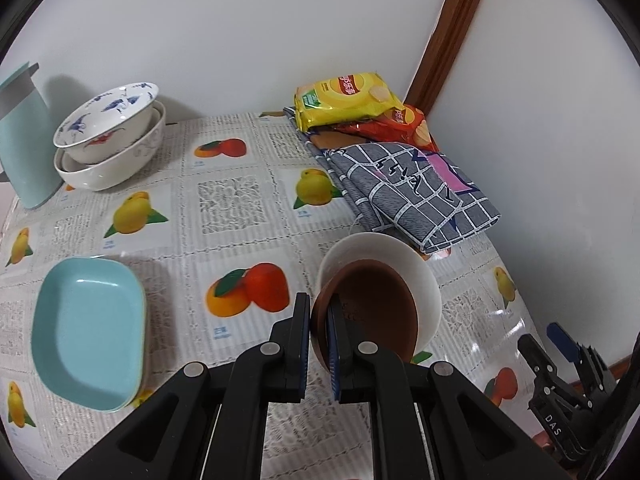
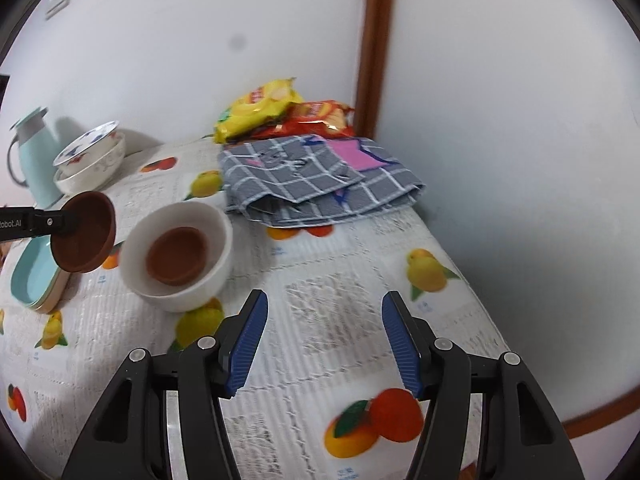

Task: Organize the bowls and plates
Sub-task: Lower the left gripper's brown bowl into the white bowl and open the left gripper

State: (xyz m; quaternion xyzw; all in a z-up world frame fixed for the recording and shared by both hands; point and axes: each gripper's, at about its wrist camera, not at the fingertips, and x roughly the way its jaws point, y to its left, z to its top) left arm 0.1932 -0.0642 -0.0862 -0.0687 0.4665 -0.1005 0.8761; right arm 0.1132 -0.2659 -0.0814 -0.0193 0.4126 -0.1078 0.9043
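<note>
A table [image 2: 320,320] in a fruit-print cloth carries a white bowl [image 2: 180,292] left of the open jaws, folded checked cloth [image 2: 320,184] beyond them.

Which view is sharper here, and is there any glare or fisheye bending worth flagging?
Left wrist view: crisp, with the tablecloth print legible, sheen at its right edge, and the door frame bowed by the lens. Right wrist view: softer, with motion smear across the near cloth; the brown dish in the left gripper stays readable.
</note>
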